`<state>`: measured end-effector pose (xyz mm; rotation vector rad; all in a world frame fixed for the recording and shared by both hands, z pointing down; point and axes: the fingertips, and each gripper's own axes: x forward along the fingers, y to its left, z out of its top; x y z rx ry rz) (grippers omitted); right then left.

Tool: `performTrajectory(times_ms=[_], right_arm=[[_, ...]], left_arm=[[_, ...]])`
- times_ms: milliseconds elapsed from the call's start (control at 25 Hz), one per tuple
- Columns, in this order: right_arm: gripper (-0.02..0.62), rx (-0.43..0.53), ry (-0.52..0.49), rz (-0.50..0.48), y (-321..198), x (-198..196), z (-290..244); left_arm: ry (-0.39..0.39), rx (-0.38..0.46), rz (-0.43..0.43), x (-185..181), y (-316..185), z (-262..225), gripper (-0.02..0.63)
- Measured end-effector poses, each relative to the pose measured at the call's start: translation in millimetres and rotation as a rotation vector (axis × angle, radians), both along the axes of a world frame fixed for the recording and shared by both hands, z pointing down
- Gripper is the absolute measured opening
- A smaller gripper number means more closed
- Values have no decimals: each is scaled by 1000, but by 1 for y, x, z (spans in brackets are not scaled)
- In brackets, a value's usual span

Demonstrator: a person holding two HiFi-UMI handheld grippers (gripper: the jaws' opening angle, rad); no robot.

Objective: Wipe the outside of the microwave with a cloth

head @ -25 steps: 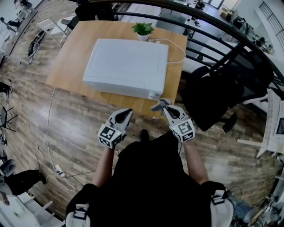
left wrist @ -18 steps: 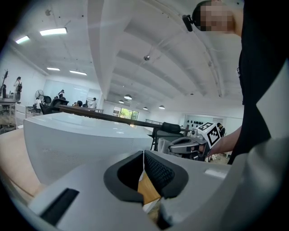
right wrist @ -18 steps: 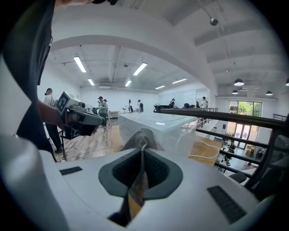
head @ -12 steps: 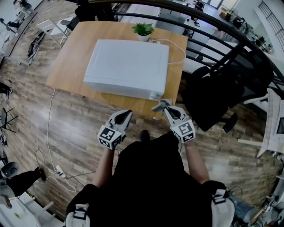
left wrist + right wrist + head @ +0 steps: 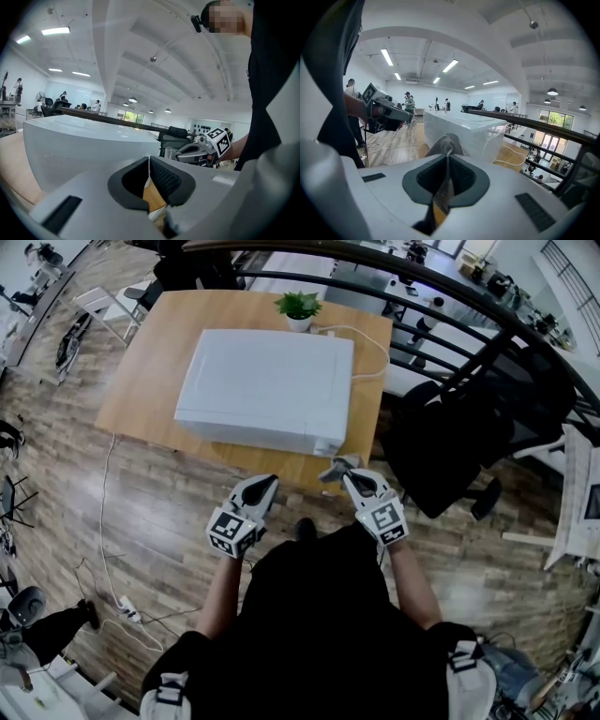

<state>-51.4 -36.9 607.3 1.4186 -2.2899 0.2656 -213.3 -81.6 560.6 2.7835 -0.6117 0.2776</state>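
The right gripper [image 5: 448,161] had its ribbed dark pads pressed onto the cloth [image 5: 446,140], a grey, mesh-weave rag that bunched up in a soft fold above the fingertips and trailed down between them. The left gripper [image 5: 149,164] was pressed together with nothing in it, only a hairline seam between its textured pads. From the head view, both were held low in front of the person. The left gripper [image 5: 267,482] hung off the desk's near edge over the plank floor, and the right gripper [image 5: 337,465] hung at that edge with the cloth [image 5: 330,468] near the microwave's near right corner. I couldn't tell whether the cloth touched it. The microwave [image 5: 267,385], a smooth, glossy white box with squared edges, sat across the middle of the pale wooden desk [image 5: 150,362]. A small leafy potted plant [image 5: 298,306] stood at the far edge behind it, and a white cable [image 5: 373,348] looped toward the desk's right edge. A black office chair [image 5: 441,446] stood just past that side.
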Motion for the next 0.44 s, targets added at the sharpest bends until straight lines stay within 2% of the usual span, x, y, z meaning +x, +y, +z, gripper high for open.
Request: performTrajectory(times_ms=[440], right_arm=[[12,-13,10,21,1,12,7]], left_arm=[[-7,-1,22,13,-5,2,9]])
